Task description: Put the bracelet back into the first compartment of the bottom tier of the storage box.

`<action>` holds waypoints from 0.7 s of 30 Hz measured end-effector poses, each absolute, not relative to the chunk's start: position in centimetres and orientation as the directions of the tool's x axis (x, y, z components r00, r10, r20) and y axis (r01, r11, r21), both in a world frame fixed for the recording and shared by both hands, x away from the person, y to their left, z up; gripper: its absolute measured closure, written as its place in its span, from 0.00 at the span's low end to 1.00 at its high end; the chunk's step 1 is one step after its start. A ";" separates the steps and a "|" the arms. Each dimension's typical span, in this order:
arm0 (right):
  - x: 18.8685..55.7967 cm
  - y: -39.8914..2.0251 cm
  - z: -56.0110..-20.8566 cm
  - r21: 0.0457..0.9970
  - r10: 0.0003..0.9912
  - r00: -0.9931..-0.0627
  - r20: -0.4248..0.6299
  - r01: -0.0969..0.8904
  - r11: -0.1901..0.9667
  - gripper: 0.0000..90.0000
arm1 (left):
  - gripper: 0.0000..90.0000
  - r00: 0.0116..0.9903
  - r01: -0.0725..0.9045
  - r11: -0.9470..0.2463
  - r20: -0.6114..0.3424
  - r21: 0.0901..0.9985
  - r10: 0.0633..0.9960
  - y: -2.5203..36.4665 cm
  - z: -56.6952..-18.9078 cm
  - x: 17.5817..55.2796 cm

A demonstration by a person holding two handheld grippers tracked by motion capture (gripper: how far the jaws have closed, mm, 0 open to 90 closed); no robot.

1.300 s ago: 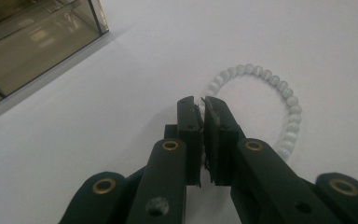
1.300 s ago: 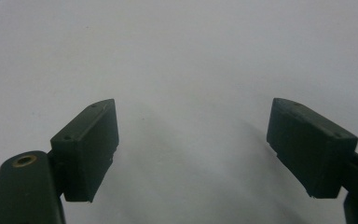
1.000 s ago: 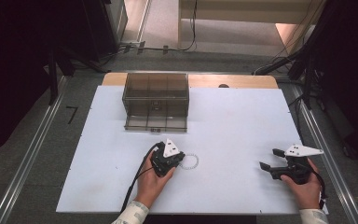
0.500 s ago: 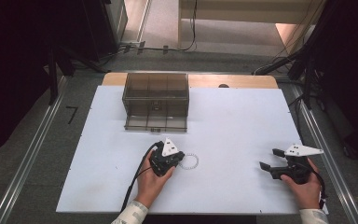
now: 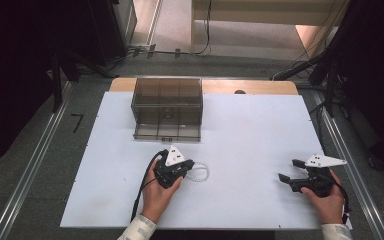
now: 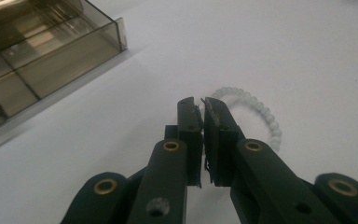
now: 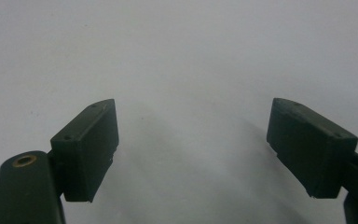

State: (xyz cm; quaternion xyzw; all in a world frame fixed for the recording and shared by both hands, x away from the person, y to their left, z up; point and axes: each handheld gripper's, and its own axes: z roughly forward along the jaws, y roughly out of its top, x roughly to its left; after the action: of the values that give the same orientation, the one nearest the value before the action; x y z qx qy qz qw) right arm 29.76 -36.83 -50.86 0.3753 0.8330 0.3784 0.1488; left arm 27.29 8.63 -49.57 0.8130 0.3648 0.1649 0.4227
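Broadly, a white table top (image 5: 250, 130) is seen from the high view, with a strip of bare wood showing along its far edge. A smoked, see-through organiser box (image 5: 168, 108) is set on the far left part of the white surface; it is divided into compartments, and a small dark item is seen inside one of them, too blurred to be named. In the left gripper view the same box (image 6: 37, 56) is seen at the upper left, well apart from the jaws.

The left gripper (image 5: 186, 168) is held low over the middle of the table, and its jaws are brought together. In the left gripper view the gripper's tips (image 6: 201, 103) are seen nearly touching, right at the near edge of a bracelet of pale beads (image 6: 256, 114). Whether a bead or the cord is pinched between the pads cannot be told. In the high view the bracelet (image 5: 201, 173) is seen lying on the table just beside that gripper, on its right.

The right gripper (image 5: 290, 170) is held near the right edge of the table, well apart from the bracelet. Its jaws are spread wide, and bare table is seen between them in the right gripper view (image 7: 193, 140).
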 end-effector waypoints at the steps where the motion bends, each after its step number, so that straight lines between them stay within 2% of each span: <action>1: 29.8 -36.8 -50.9 0.742 0.738 -0.674 0.035 0.512 0.432 0.17 | 0.97 0.676 0.453 -0.374 -0.039 0.809 0.735 8.8 -49.4 27.3; 21: 29.8 -36.8 -50.9 0.741 0.739 -0.672 0.041 0.516 0.429 0.17 | 0.97 0.626 0.446 -0.307 -0.048 0.841 0.779 11.5 -47.4 27.8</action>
State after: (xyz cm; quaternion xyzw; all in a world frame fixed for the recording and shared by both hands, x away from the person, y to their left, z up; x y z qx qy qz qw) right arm 29.79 -36.83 -50.89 0.3770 0.8324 0.3786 0.1471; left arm 27.83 11.51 -47.42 0.7860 0.3895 0.1884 0.4416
